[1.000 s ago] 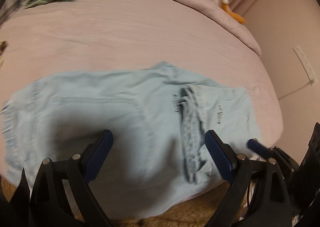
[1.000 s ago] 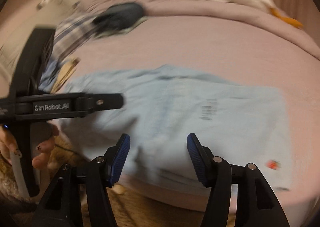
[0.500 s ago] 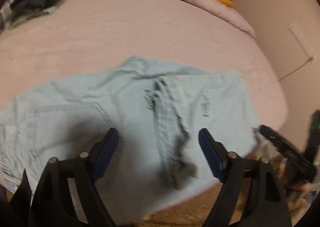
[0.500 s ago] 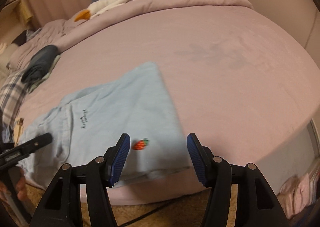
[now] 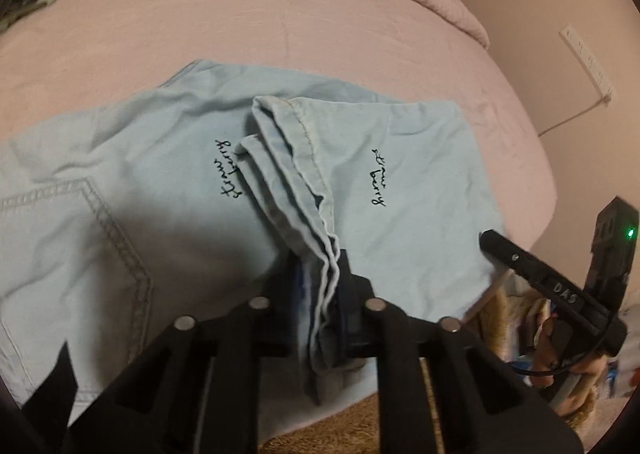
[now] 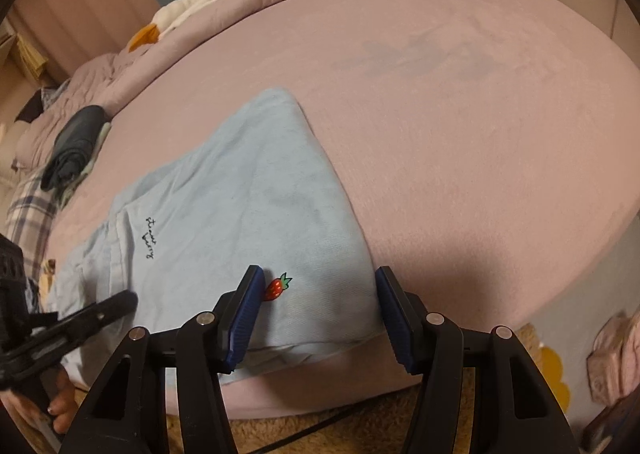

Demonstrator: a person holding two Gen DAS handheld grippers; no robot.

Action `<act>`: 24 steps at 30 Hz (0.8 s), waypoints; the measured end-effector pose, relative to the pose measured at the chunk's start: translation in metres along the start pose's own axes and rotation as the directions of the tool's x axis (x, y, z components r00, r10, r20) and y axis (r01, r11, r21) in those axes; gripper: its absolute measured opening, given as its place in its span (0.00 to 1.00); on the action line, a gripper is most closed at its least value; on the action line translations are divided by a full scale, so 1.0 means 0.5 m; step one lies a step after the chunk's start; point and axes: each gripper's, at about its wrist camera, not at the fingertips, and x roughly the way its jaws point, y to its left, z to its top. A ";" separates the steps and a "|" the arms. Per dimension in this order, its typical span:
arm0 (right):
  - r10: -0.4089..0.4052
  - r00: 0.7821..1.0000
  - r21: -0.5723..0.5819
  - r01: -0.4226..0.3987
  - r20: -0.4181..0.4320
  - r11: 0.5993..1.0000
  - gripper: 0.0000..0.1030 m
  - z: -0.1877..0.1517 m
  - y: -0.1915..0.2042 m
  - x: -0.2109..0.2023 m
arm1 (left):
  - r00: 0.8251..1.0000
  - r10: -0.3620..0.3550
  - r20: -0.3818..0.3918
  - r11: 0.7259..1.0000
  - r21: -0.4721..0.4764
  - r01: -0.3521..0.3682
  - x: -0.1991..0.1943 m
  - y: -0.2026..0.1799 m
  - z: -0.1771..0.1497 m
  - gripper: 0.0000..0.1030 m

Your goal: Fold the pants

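Left tool [image 5: 320,290] is pressed together on the stacked hem layers of the pale blue denim pants [image 5: 168,190], biting the bunched edge at about 6 o'clock in its own view. From that pinch the hem ridge runs up toward 12 o'clock, between two black script embroideries; a stitched back pocket [image 5: 80,238] lies at 9 o'clock. The pants rest flat on the mauve-pink bed [image 5: 280,14], near its front edge.

Right tool [image 6: 318,314] is spread wide, hovering over the folded end of the pants, its left pad just beside a small red strawberry patch [image 6: 277,288]; nothing sits between its fingers.

Light, soft denim like this should drape and slide rather than hold shape, so thick seams, hems and corners look like the surest places to take hold; one layer may slip free of a stack.

How many layers the left tool holds is hard to count. The waistband is cut off at 9 o'clock, and the near edge hangs out of sight.
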 end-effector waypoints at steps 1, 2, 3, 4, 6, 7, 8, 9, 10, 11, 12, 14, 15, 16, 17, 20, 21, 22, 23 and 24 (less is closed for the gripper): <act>-0.010 1.000 -0.005 0.010 0.007 1.000 0.44 0.000 0.005 -0.007 | 1.000 -0.006 0.005 1.000 -0.002 0.006 -0.012 0.002 -0.002 0.10; -0.016 1.000 -0.012 0.016 0.016 1.000 0.41 0.001 0.010 -0.014 | 1.000 0.005 0.016 1.000 0.005 -0.005 -0.028 0.001 -0.005 0.10; -0.016 1.000 -0.022 0.017 0.025 1.000 0.38 0.000 0.016 -0.025 | 0.999 0.023 0.037 1.000 0.018 -0.023 -0.046 -0.002 -0.007 0.10; -0.010 0.999 -0.031 0.011 0.031 0.999 0.38 0.001 0.023 -0.034 | 0.997 0.038 0.064 0.999 0.033 -0.040 -0.063 -0.010 -0.011 0.10; -0.011 0.998 -0.066 0.015 0.057 0.998 0.36 0.000 0.044 -0.055 | 0.994 0.060 0.093 0.997 0.050 -0.065 -0.088 -0.009 -0.014 0.10; -0.016 0.998 -0.080 0.021 0.064 0.997 0.35 0.000 0.051 -0.057 | 0.993 0.067 0.099 0.996 0.051 -0.072 -0.092 -0.001 -0.014 0.11; -0.020 0.998 -0.091 0.026 0.067 0.996 0.35 -0.002 0.056 -0.056 | 0.992 0.087 0.095 0.995 0.045 -0.091 -0.087 0.009 -0.014 0.11; -0.028 0.998 -0.101 0.035 0.064 0.994 0.35 -0.003 0.062 -0.051 | 0.991 0.104 0.083 0.994 0.037 -0.107 -0.075 0.013 -0.015 0.11; -0.032 0.998 -0.106 0.037 0.052 0.994 0.35 -0.004 0.066 -0.041 | 0.991 0.122 0.062 0.992 0.025 -0.124 -0.062 0.024 -0.016 0.12; -0.032 0.999 -0.103 0.035 0.032 0.994 0.35 -0.007 0.065 -0.031 | 0.991 0.130 0.032 0.991 0.013 -0.131 -0.044 0.036 -0.021 0.12; -0.039 0.999 -0.102 0.041 0.022 0.994 0.35 -0.008 0.067 -0.022 | 0.992 0.127 0.023 0.992 0.006 -0.127 -0.034 0.038 -0.020 0.14; -0.087 0.996 -0.128 0.089 0.019 0.988 0.35 -0.010 0.075 -0.006 | 0.992 0.124 0.034 0.992 0.002 -0.124 -0.029 0.044 -0.024 0.15; -0.106 0.994 -0.142 0.107 0.014 0.984 0.35 -0.012 0.078 0.003 | 0.991 0.126 0.037 0.992 0.006 -0.126 -0.031 0.042 -0.023 0.15; -0.118 0.993 -0.143 0.118 0.005 0.983 0.35 -0.014 0.077 0.013 | 0.991 0.127 0.035 0.992 0.008 -0.127 -0.031 0.041 -0.021 0.15; -0.126 0.992 -0.142 0.125 0.000 0.982 0.35 -0.012 0.076 0.018 | 0.991 0.126 0.033 0.992 0.007 -0.126 -0.028 0.039 -0.016 0.16; -0.153 0.988 -0.152 0.152 0.004 0.977 0.35 -0.012 0.079 0.025 | 0.993 0.113 0.041 0.994 -0.001 -0.113 -0.035 0.042 -0.016 0.16; -0.160 0.987 -0.150 0.159 0.006 0.976 0.35 -0.011 0.081 0.025 | 0.993 0.109 0.040 0.994 -0.008 -0.108 -0.040 0.046 -0.019 0.17; -0.165 0.986 -0.149 0.165 0.008 0.975 0.35 -0.010 0.084 0.026 | 0.994 0.104 0.039 0.994 -0.016 -0.104 -0.049 0.049 -0.024 0.19; -0.170 0.985 -0.151 0.169 0.011 0.974 0.35 -0.009 0.086 0.024 | 0.994 0.101 0.040 0.995 -0.029 -0.100 -0.059 0.052 -0.026 0.21; -0.168 0.986 -0.152 0.168 0.013 0.974 0.37 -0.008 0.087 0.023 | 0.994 0.097 0.045 0.995 -0.043 -0.095 -0.073 0.055 -0.029 0.27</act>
